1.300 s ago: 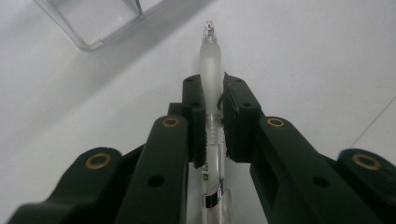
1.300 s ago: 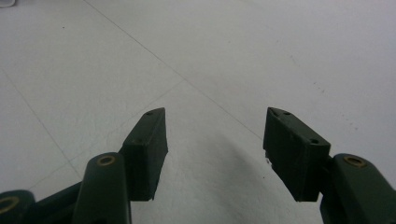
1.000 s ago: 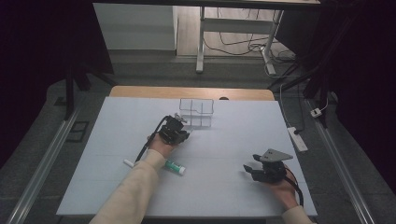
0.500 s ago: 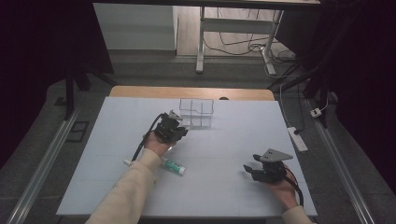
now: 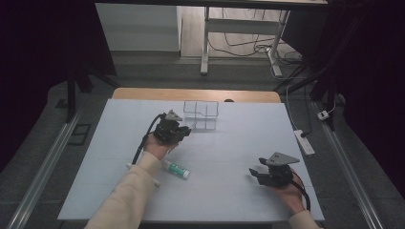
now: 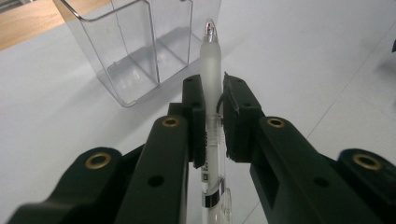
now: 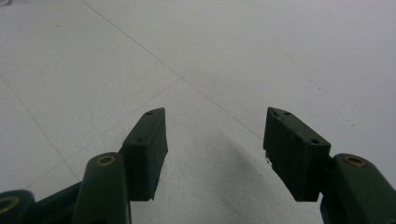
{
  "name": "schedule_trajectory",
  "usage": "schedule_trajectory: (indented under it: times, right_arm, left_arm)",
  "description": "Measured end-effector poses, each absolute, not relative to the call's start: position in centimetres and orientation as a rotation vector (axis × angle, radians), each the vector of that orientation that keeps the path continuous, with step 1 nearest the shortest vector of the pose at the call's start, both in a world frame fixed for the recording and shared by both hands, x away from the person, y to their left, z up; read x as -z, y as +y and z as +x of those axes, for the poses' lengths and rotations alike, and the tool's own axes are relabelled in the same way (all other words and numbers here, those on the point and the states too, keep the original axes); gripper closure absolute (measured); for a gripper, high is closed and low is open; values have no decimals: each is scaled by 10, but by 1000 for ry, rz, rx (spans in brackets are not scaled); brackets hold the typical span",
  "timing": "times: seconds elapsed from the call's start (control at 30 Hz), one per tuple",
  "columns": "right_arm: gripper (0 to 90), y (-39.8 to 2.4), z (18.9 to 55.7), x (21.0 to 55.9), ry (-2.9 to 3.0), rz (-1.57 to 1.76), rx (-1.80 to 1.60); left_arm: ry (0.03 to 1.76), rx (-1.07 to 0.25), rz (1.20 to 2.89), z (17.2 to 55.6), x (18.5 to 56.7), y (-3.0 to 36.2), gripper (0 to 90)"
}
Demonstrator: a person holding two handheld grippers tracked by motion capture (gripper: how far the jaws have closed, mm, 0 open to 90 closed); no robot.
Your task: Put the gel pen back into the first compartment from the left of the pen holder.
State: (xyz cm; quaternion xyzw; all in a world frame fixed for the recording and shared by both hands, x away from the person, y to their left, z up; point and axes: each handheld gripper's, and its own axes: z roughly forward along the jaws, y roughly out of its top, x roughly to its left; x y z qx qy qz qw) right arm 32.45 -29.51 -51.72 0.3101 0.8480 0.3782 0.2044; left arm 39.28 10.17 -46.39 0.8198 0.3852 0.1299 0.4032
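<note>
My left gripper (image 5: 181, 130) (image 6: 214, 100) is shut on a frosted white pen (image 6: 210, 56). The pen's silver tip sticks out past the jaws toward a clear plastic organiser box (image 5: 201, 114) (image 6: 140, 51) with empty compartments, a short way ahead. In the high view this gripper hangs above the table just left of the box. My right gripper (image 5: 256, 173) (image 7: 215, 147) rests low at the table's front right, open, with only bare table between its fingers. A white tube with a green label (image 5: 175, 169) lies on the table beside the left forearm.
The white table (image 5: 229, 205) has a wooden strip (image 5: 143, 94) along its far edge. A thin white stick (image 5: 129, 165) pokes out from under the left sleeve. On the floor to the right lies a power strip (image 5: 303, 141) with cables.
The left gripper with the pen has risen a little and drifted slightly left. The right gripper has stayed where it was.
</note>
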Motion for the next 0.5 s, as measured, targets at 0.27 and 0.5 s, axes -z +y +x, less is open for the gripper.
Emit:
schedule_trajectory:
  times: [0.27, 0.5]
  right_arm:
    - [393, -296, 325, 517, 2360, 869, -1057]
    - [393, -297, 325, 517, 2358, 870, -1058]
  left_arm:
    - [949, -349, 2043, 390, 458, 107, 800]
    - [944, -380, 2012, 389, 453, 113, 800]
